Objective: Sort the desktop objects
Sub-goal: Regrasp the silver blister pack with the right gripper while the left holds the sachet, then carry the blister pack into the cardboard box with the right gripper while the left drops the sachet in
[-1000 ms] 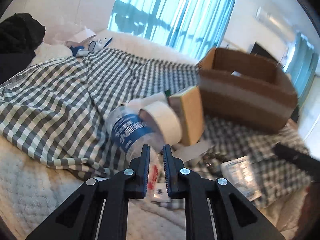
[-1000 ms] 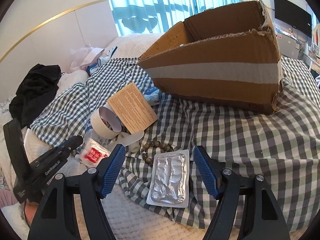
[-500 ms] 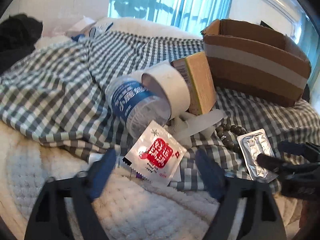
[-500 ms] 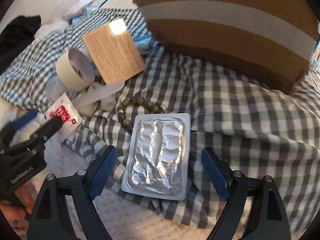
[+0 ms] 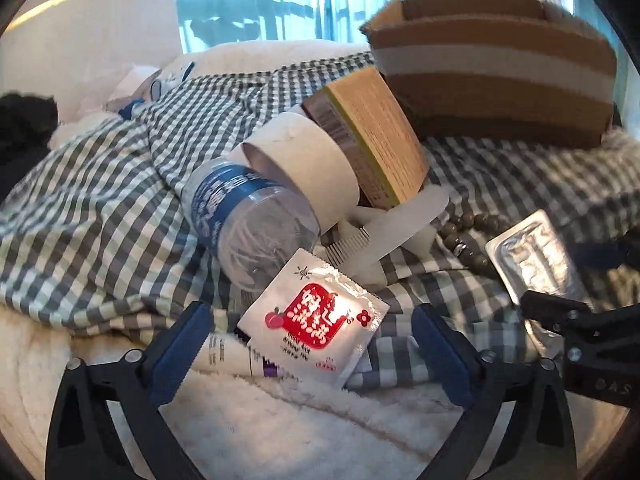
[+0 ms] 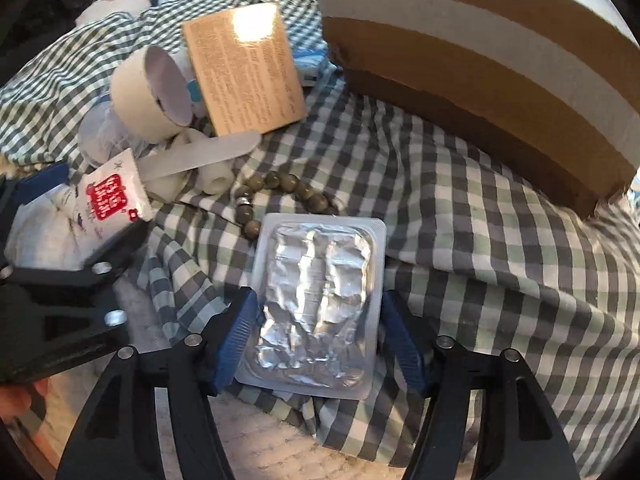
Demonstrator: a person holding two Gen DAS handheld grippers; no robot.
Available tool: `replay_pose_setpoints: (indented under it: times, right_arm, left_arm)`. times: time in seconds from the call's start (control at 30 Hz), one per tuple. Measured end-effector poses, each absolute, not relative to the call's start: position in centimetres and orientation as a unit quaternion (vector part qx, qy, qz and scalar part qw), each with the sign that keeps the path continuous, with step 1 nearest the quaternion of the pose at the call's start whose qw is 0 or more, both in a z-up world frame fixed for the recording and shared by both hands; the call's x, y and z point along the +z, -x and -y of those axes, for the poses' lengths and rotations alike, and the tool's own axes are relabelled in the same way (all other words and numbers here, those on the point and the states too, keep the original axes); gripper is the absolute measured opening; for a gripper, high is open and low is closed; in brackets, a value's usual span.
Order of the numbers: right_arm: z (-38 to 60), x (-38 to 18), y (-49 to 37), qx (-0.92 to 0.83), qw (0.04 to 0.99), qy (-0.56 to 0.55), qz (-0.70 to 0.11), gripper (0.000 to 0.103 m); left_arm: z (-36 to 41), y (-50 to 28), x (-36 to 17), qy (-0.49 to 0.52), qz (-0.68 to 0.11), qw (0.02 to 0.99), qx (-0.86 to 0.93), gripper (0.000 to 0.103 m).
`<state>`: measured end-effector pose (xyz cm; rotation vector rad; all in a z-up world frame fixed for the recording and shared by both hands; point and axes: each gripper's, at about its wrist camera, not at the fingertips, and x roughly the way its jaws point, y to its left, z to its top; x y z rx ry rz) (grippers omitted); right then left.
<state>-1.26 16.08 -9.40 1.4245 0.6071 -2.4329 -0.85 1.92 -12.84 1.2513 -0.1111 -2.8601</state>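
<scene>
A red-and-white sachet (image 5: pixel 316 320) lies at the edge of the checked cloth (image 5: pixel 100 208). My left gripper (image 5: pixel 310 318) straddles it, jaws opening wide, and the pads do not touch it. A silver blister pack (image 6: pixel 320 304) lies flat between the fingers of my right gripper (image 6: pixel 318 302). Those jaws are closing, with the pads right at the pack's long edges. Behind are a tape roll (image 5: pixel 304 160), a clear water bottle (image 5: pixel 244 220), a tan box (image 5: pixel 376 132), a white comb (image 5: pixel 380 232) and a bead bracelet (image 6: pixel 280 188).
A large cardboard box (image 6: pixel 480 60) stands at the back right on the checked cloth. A white tube (image 5: pixel 224 356) pokes out under the sachet. White fleece bedding (image 5: pixel 280 420) lies in front. Dark clothing (image 5: pixel 24 128) and small items sit far left.
My left jaws went from shut to wide open as the gripper dropped toward the sachet. My right gripper sank over the blister pack and its jaws narrowed around it.
</scene>
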Motion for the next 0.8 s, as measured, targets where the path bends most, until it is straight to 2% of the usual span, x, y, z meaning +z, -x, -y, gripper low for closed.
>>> replay_pose_setpoints:
  times: [0.1,0.17,0.2,0.27,0.33,0.47,0.57,0.6,0.7,0.8]
  right_arm:
    - [-16.1,-9.3,1.1,-0.837,0.126,-0.487,-0.213,0.061]
    - [-16.4,-8.9,1.1,-0.840,0.126,-0.486,-0.205,0.060]
    - [-16.6,-8.6,1.1,-0.845,0.123,-0.481,-0.200,0.060]
    - [-17.0,-7.5,1.0,-0.858,0.120,-0.464,-0.184,0.060]
    - [-17.3,-6.4,0.8,-0.868,0.122,-0.451,-0.167,0.060]
    - [-18.4,-5.1,0.6,-0.875,0.142,-0.448,-0.111,0.060]
    - [-19.0,-4.6,0.8,-0.874,0.152,-0.455,-0.078,0.060]
    - [-19.0,-4.5,1.1,-0.874,0.152,-0.455,-0.075,0.060]
    - [-19.0,-4.5,1.2,-0.875,0.158,-0.453,-0.069,0.060]
    - [-18.9,-4.4,1.1,-0.874,0.161,-0.454,-0.069,0.060]
  left_arm:
    - [-2.4,1.5,-13.6,-0.407,0.047,-0.003,-0.912,0.102]
    - [-2.6,1.8,-14.1,-0.416,0.058,-0.014,-0.907,0.078]
    - [-2.7,2.1,-14.5,-0.427,0.064,-0.016,-0.902,0.057]
    - [-3.0,1.9,-14.6,-0.425,0.076,-0.017,-0.902,0.054]
    - [-3.3,1.6,-14.5,-0.424,0.084,-0.019,-0.902,0.045]
    - [-3.1,1.1,-14.0,-0.420,0.072,-0.025,-0.904,0.034]
    - [-2.4,0.8,-13.4,-0.423,0.041,-0.037,-0.904,0.021]
    - [-2.1,0.9,-13.2,-0.427,0.025,-0.045,-0.903,0.013]
    - [-0.1,0.9,-13.1,-0.431,-0.046,-0.047,-0.900,0.008]
    - [1.3,0.8,-12.7,-0.423,-0.071,-0.033,-0.903,0.008]
